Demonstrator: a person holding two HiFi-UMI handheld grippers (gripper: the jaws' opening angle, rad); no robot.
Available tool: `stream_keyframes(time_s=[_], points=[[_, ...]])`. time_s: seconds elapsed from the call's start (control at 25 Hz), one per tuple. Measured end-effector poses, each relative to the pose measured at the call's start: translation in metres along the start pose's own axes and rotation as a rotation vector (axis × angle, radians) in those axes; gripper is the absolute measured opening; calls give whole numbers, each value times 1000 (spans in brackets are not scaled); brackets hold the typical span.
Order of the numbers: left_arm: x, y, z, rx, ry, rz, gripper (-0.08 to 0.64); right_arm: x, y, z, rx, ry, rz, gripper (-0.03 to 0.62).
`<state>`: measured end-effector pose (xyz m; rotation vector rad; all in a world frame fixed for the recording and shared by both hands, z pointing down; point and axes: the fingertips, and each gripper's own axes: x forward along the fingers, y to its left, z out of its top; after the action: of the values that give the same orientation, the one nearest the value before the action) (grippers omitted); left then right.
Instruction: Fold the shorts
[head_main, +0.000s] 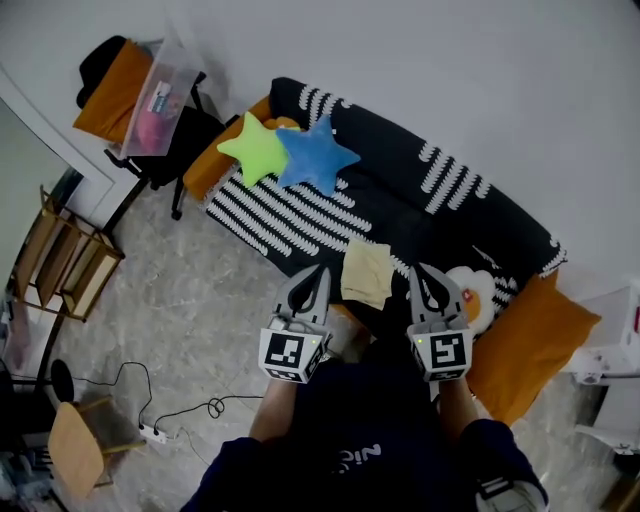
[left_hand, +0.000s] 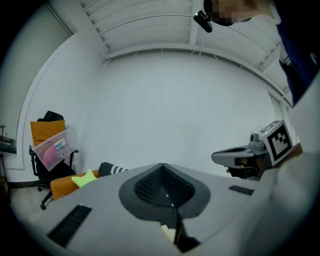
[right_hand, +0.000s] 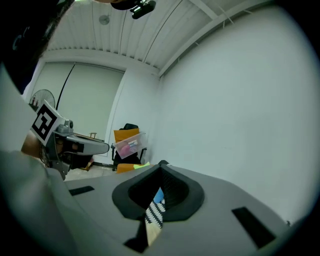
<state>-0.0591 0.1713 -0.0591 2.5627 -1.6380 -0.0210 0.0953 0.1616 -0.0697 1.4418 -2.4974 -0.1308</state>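
The shorts (head_main: 366, 272) lie as a small pale-yellow folded rectangle on the front part of a black sofa (head_main: 400, 190) with a white-striped cover. My left gripper (head_main: 319, 272) hovers just left of them and my right gripper (head_main: 421, 270) just right, both raised off the seat and pointing level toward the wall. Each has its jaws pressed together with nothing between them. In the left gripper view the shut jaws (left_hand: 163, 166) face the white wall, with the right gripper (left_hand: 245, 157) alongside. In the right gripper view the jaws (right_hand: 162, 164) are likewise shut, and a sliver of the shorts (right_hand: 151, 231) shows below.
A green star pillow (head_main: 255, 147) and a blue one (head_main: 315, 155) rest on the sofa's left end. An egg-shaped plush (head_main: 476, 294) and an orange cushion (head_main: 530, 345) sit at the right. A chair with a plastic box (head_main: 160, 95), a wooden rack (head_main: 60, 262) and a floor cable (head_main: 150, 432) stand left.
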Motion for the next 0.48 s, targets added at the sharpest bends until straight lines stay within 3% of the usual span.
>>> stream_keyframes(time_s=[0.24, 0.48], points=[[-5, 0, 8, -32, -28, -15, 2, -7, -4, 2, 28, -14, -38, 8], [-10, -1, 7, -9, -15, -25, 2, -18, 2, -9, 40, 17, -66, 8]])
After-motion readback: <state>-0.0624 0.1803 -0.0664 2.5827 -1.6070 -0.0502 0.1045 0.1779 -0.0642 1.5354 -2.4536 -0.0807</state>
